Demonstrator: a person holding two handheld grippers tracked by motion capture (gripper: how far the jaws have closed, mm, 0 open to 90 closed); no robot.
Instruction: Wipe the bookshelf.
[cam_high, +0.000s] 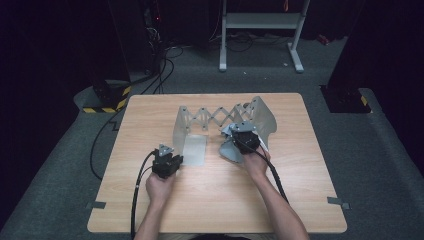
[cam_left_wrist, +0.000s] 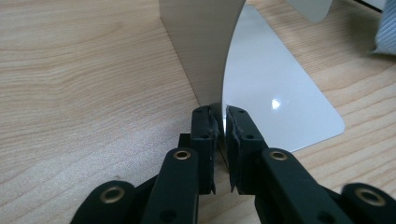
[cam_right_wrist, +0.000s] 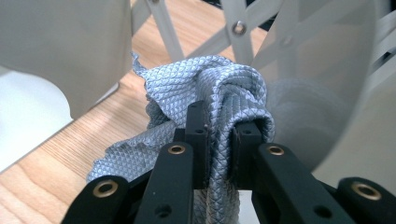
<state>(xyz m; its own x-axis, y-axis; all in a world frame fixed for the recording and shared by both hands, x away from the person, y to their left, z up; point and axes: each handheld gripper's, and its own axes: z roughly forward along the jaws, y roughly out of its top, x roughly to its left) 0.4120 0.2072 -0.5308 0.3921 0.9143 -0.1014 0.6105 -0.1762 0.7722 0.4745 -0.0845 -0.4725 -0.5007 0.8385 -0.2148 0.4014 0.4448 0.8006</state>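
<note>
Grippers: two; rack (cam_high: 220, 120), cloth (cam_right_wrist: 210, 88): one each

Cloth (cam_right_wrist: 205, 93) lower end cut off

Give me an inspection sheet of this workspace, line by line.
Surface: wooden table, bare at the near side.
Job's things: metal folding rack stands stretched open; grey cloth bunched beside its right end plate.
Clutter: nothing seen.
Grippers: left gripper pinches the upright edge of the rack's left end plate; right gripper clamps the cloth.
Cables: one black cable trails from each gripper toward the person; more cables lie on the floor behind the table.
Surroundings: grey carpet, white frame stand, dark room.
</note>
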